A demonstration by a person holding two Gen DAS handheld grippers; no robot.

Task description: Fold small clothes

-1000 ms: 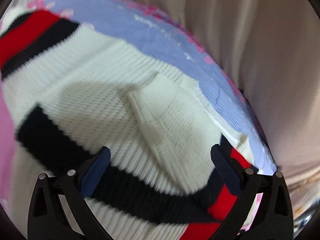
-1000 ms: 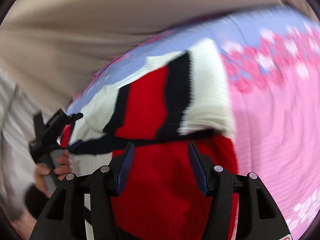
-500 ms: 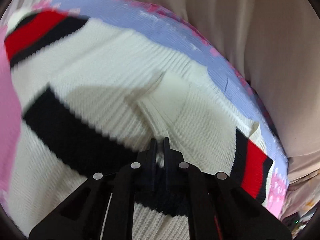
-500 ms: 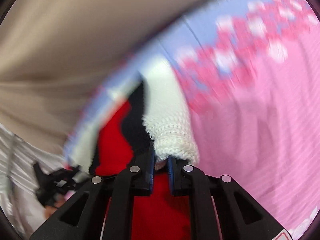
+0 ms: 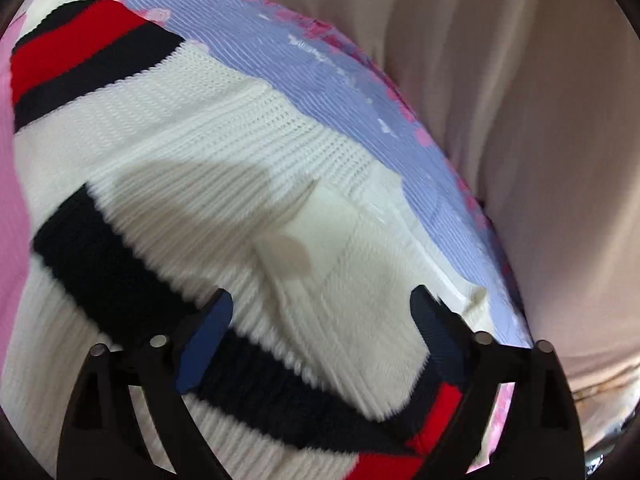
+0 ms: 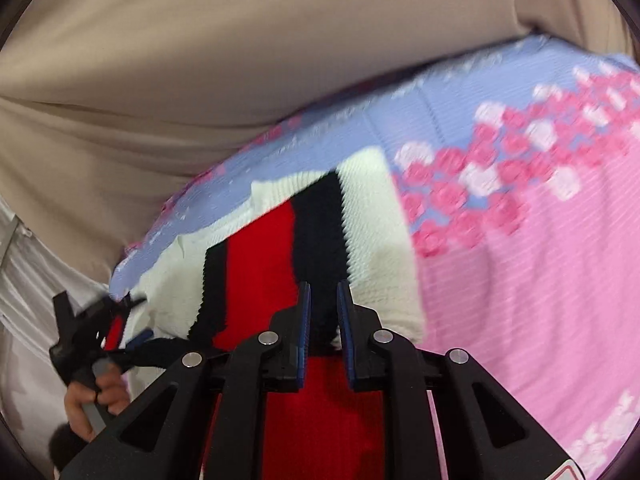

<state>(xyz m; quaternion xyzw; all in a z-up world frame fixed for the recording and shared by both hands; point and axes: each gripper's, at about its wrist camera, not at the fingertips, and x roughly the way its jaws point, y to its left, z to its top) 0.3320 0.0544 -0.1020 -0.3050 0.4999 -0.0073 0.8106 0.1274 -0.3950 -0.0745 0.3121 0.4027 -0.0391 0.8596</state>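
A white knit sweater (image 5: 248, 152) with black and red stripes lies on a pink and lavender flowered cover (image 5: 320, 64). My left gripper (image 5: 320, 320) hangs just above the sweater's black stripe near the hem. Its jaws are wide and opening, and nothing is pinched between them. In the right wrist view the striped sleeve (image 6: 320, 224) lies folded across the red part of the sweater. My right gripper (image 6: 323, 300) has its jaws nearly together at the sleeve's lower edge, starting to open. Black knit still fills the narrow gap. The left gripper (image 6: 92, 332) shows at the lower left.
Beige draped cloth (image 6: 200, 60) rises behind the cover's far edge, and also fills the right side (image 5: 520, 120) of the left wrist view. A person's hand (image 6: 96, 400) holds the left gripper's handle. Bare pink cover (image 6: 520, 300) stretches to the right of the sweater.
The left jaws snapped shut on the knit half a second ago and have sprung wide again. The right jaws closed on the sleeve's white cuff, and the sleeve now lies flatter across the sweater.
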